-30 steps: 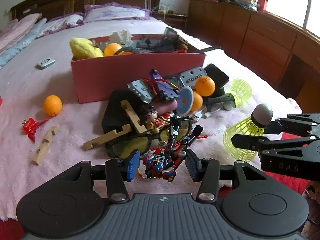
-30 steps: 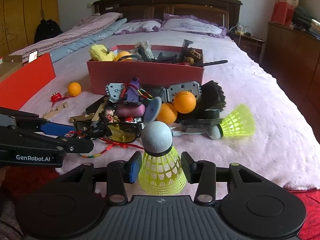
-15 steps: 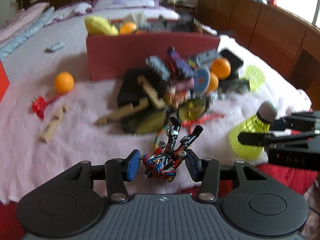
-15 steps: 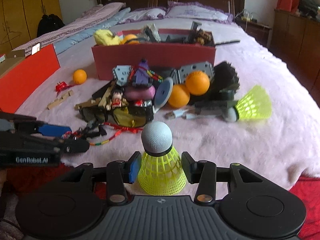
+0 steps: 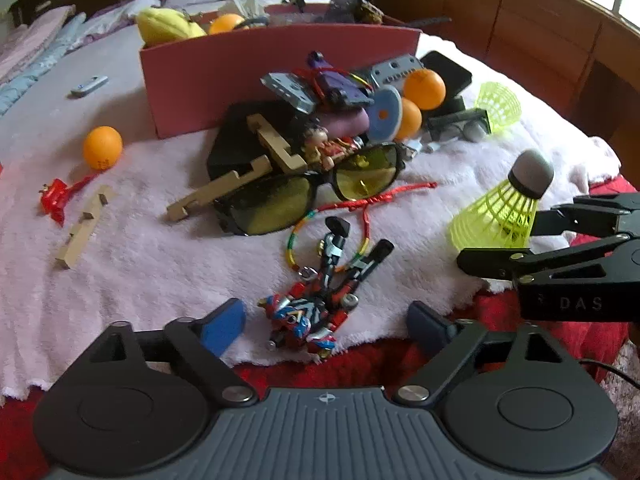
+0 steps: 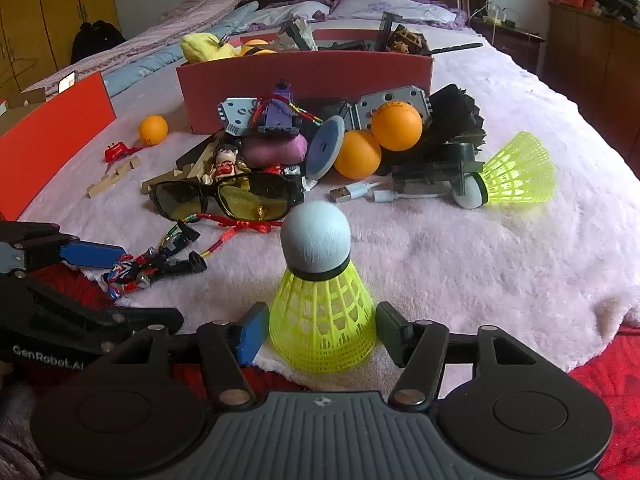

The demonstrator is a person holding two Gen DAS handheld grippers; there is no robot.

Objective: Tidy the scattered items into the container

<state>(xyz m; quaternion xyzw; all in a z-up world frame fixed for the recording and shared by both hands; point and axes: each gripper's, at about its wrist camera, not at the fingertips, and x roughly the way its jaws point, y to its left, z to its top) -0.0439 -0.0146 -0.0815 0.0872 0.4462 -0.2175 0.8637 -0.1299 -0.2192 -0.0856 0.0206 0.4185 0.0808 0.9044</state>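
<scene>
Two yellow-green shuttlecocks are out on the bed: one standing shuttlecock [image 6: 322, 300] near the bed's front edge, cork up, and a second shuttlecock [image 6: 516, 172] lying on its side at the right end of the pile. Three orange balls show outside the red box [image 6: 304, 76]: two balls [image 6: 396, 125] touching each other in the pile and a lone ball [image 6: 153, 129] well to the left on the white blanket [image 6: 480, 248]. At least one more orange ball peeks over the box rim. One pair of sunglasses [image 5: 304, 192] with yellow lenses lies at the pile's near side, with a red cord [image 5: 380, 200] just in front of it. Two loose wooden pieces [image 5: 82, 228] lie to the left, and one small red toy [image 5: 56, 196] beside them.

The left gripper [image 5: 326, 322] has its fingers opening, already very wide; the single robot figure [image 5: 316, 300] lies flat on the blanket between them, clear of both pads, held by nothing.

The right gripper [image 6: 320, 330] also has its fingers opening. The standing shuttlecock's skirt sits between them on the blanket; a slim gap shows on the right side, and the left pad is at most brushing the skirt. The box stands behind the pile, already heaped with things.
</scene>
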